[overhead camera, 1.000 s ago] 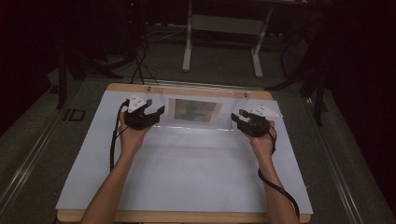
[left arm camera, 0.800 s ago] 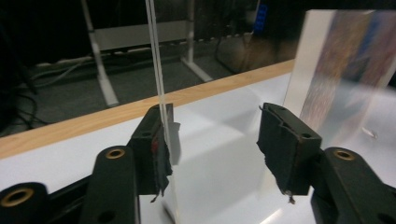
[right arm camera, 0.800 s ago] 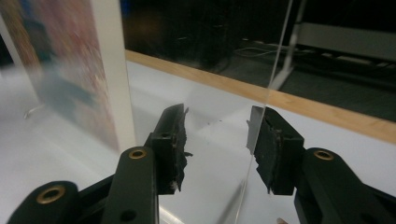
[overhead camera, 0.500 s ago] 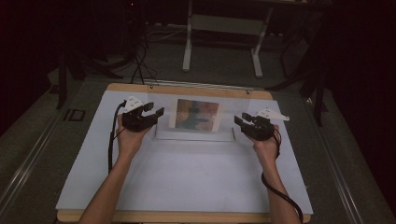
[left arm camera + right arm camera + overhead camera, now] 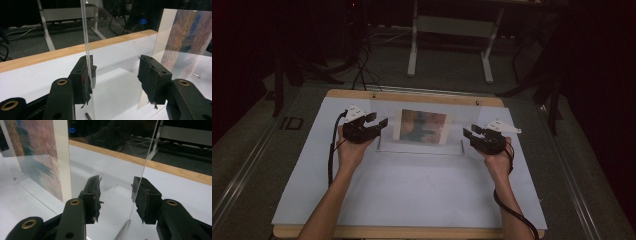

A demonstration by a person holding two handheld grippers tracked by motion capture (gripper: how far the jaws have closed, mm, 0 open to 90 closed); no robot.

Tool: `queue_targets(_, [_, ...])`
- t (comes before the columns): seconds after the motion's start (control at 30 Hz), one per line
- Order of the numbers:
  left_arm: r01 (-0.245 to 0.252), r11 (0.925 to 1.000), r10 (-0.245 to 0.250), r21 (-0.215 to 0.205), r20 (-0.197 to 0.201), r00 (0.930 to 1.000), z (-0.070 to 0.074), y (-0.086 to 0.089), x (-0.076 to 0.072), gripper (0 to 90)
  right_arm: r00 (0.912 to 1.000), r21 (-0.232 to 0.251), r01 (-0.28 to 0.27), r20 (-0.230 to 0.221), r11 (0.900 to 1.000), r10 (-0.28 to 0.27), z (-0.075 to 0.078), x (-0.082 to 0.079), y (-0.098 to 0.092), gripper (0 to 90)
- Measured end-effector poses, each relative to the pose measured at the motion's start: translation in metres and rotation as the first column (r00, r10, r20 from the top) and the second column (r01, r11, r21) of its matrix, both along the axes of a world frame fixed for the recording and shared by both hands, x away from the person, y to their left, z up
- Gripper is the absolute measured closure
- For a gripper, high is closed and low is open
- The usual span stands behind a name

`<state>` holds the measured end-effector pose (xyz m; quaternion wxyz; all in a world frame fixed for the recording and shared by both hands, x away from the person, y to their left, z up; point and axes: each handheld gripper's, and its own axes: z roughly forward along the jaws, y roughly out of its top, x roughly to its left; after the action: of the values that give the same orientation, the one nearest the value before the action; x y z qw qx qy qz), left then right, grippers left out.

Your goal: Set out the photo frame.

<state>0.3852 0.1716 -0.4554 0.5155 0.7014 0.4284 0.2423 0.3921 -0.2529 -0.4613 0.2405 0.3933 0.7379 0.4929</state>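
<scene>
A clear acrylic picture frame (image 5: 419, 145) stands upright on the white sheet (image 5: 412, 190), with a colourful print (image 5: 422, 126) in its middle. My left gripper (image 5: 379, 122) is at the frame's left end and my right gripper (image 5: 468, 134) at its right end. In the left gripper view the clear panel (image 5: 85, 37) rises between the wide jaws of the left gripper (image 5: 116, 75), against the left pad; these jaws have just been opening a little. In the right gripper view the panel's edge (image 5: 147, 152) stands by the right pad of the right gripper (image 5: 116, 195), whose jaws have just been closing. The print (image 5: 32, 152) is off to the left.
The sheet lies on a wooden board (image 5: 412, 95). A small screw (image 5: 197, 74) and a dark pin (image 5: 87, 115) lie on the sheet near the frame's foot. White stand legs (image 5: 413, 55) and cables (image 5: 362, 75) are on the dark floor beyond the table.
The frame has tipped up from a low lean to upright, so the print looks taller. Both hands shifted slightly toward the person with it.
</scene>
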Motion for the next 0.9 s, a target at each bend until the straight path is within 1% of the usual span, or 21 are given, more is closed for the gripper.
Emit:
queue_targets(0.07, [-0.004, 1.0000, 0.004, 0.000, -0.006, 1.0000, 0.0005, -0.0008, 0.0005, 45.1, 1.0000, 0.010, -0.005, -0.002, 1.000, 0.005, -0.0011, 0.0009, -0.0008, 57.4])
queue_targets(0.13, [-0.008, 1.0000, 0.008, 0.000, -0.010, 0.9999, 0.0009, -0.0014, 0.0004, 44.1, 0.9999, 0.003, -0.009, 0.005, 1.000, 0.009, -0.0016, 0.0016, -0.0010, 57.0])
queue_targets(0.2, [-0.010, 0.9999, 0.010, 0.002, -0.011, 0.9999, 0.0010, -0.0022, -0.0002, 43.0, 0.9998, 0.006, -0.018, 0.002, 1.000, 0.018, -0.0012, 0.0022, -0.0016, 55.8])
queue_targets(0.27, [-0.016, 0.9997, 0.016, 0.020, -0.012, 0.9998, 0.0008, -0.0036, -0.0004, 39.7, 0.9997, 0.012, -0.024, -0.003, 1.000, 0.024, -0.0007, 0.0027, -0.0020, 55.5])
queue_targets(0.33, [-0.014, 0.9995, 0.014, 0.028, -0.014, 0.9998, 0.0001, -0.0042, -0.0003, 39.9, 0.9997, 0.013, -0.021, -0.008, 1.000, 0.021, -0.0004, 0.0027, -0.0017, 56.0])
queue_targets(0.5, [-0.012, 0.9996, 0.013, 0.026, -0.012, 0.9999, -0.0002, -0.0037, 0.0003, 40.5, 0.9995, 0.017, -0.027, -0.014, 0.999, 0.027, 0.0001, 0.0011, -0.0030, 58.3])
queue_targets(0.63, [-0.013, 0.9997, 0.013, 0.019, -0.017, 0.9998, -0.0008, -0.0023, 0.0014, 39.8, 0.9994, 0.015, -0.032, -0.015, 0.999, 0.033, 0.0003, -0.0001, -0.0034, 58.8])
queue_targets(0.7, [-0.012, 0.9999, 0.012, 0.011, -0.020, 0.9997, -0.0012, -0.0019, 0.0015, 39.7, 0.9994, 0.003, -0.033, -0.008, 0.999, 0.033, 0.0003, -0.0010, -0.0025, 58.7])
queue_targets(0.73, [-0.014, 0.9999, 0.014, 0.008, -0.023, 0.9996, -0.0011, -0.0017, 0.0014, 38.9, 0.9994, -0.005, -0.035, -0.009, 0.999, 0.035, 0.0006, -0.0010, -0.0025, 58.0])
queue_targets(0.83, [-0.024, 0.9997, 0.024, 0.006, -0.024, 0.9994, -0.0001, 0.0001, -0.0008, 38.2, 0.9979, 0.008, -0.060, -0.023, 0.998, 0.060, 0.0012, 0.0010, -0.0036, 51.7])
queue_targets(0.87, [-0.023, 0.9997, 0.023, -0.001, -0.023, 0.9995, 0.0003, 0.0018, -0.0018, 38.2, 0.9982, -0.001, -0.052, -0.029, 0.999, 0.052, 0.0014, 0.0014, -0.0043, 50.4])
queue_targets(0.9, [-0.024, 0.9996, 0.024, -0.012, -0.023, 0.9994, 0.0009, 0.0050, -0.0033, 38.1, 0.9982, 0.001, -0.051, -0.031, 0.999, 0.051, 0.0014, 0.0017, -0.0053, 49.5])
